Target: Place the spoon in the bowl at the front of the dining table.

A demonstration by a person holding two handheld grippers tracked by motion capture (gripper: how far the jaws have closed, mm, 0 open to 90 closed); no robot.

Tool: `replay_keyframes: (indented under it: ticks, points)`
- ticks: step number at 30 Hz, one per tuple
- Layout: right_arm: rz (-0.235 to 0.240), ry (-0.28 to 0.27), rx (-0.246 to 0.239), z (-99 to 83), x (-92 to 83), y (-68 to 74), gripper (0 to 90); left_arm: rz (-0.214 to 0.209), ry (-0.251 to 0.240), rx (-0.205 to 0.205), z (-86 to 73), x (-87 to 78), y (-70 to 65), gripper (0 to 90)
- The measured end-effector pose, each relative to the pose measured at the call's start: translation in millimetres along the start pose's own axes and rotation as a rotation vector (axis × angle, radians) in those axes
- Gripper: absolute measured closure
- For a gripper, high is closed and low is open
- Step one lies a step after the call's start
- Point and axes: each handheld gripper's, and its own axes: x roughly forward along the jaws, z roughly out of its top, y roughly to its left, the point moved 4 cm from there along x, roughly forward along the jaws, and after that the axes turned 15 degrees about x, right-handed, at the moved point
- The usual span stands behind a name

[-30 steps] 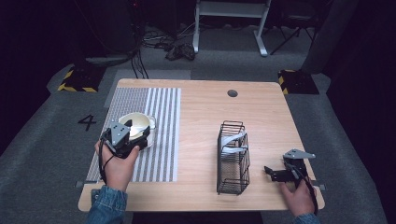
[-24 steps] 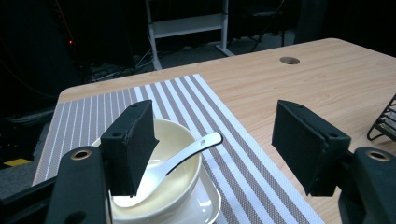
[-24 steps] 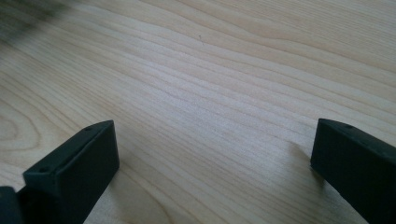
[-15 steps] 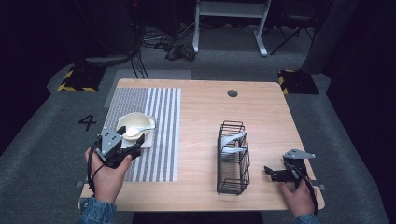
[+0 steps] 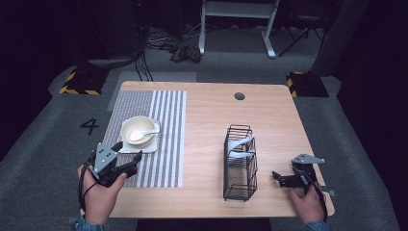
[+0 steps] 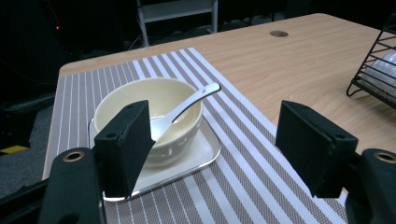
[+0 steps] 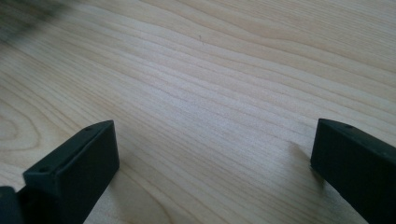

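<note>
The cream bowl (image 5: 137,130) stood upright on a small white square tray (image 5: 150,146), which lay on the striped placemat (image 5: 163,139) on the left half of the wooden surface (image 5: 269,115). A white spoon (image 5: 143,134) rested inside the bowl, its handle leaning over the rim toward the surface's centre; in the left gripper view that handle (image 6: 198,96) ran up and to the right, so the spoon's long axis crossed the line of approach at a slant. The left hand-held gripper (image 5: 126,159) hung near the front left corner of the placemat, close to the tray but not touching it, and pointed toward the bowl, which lay ahead of it and slightly to the left. Its jaws stood wide and had just been opening, with nothing between them; in its own view the left pad (image 6: 127,144) overlapped the bowl's near wall only by line of sight. The right hand-held gripper (image 5: 278,177) rested low near the front right edge of the surface, its jaws wide apart and empty over bare wood (image 7: 201,93). A black wire rack (image 5: 239,163) holding white pieces stood between it and the bowl. Judged from this layout, the left hand was much the nearer, and any grasp of bowl or spoon would fall to it.
</note>
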Motion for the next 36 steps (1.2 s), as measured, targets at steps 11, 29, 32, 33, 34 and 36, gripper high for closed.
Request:
replay_keyframes:
  ticks: [11, 29, 32, 33, 34, 36]
  points:
    - [0.000, -0.001, 0.000, 0.0, 0.0, 0.0, 0.9, 0.007, 0.018, -0.029, -28.5, -8.7, 1.6, 26.0]
    - [0.000, -0.001, 0.000, 0.0, 0.0, 0.0, 0.9, -0.006, 0.053, -0.028, -64.5, -13.4, 0.7, 24.0]
    - [-0.001, -0.001, 0.000, 0.0, 0.0, 0.0, 0.9, -0.011, 0.067, -0.031, -70.1, -12.6, 0.9, 23.3]
    - [0.000, -0.001, 0.000, 0.0, 0.0, 0.0, 0.9, -0.013, 0.069, -0.037, -71.4, -12.3, 0.5, 23.2]
    - [-0.001, -0.001, 0.000, 0.0, 0.0, 0.0, 0.9, -0.015, 0.076, -0.036, -73.0, -12.2, 0.6, 23.1]
    - [0.000, 0.000, 0.000, 0.0, 0.0, 0.0, 0.9, -0.019, 0.086, -0.040, -76.1, -11.7, 0.3, 22.9]
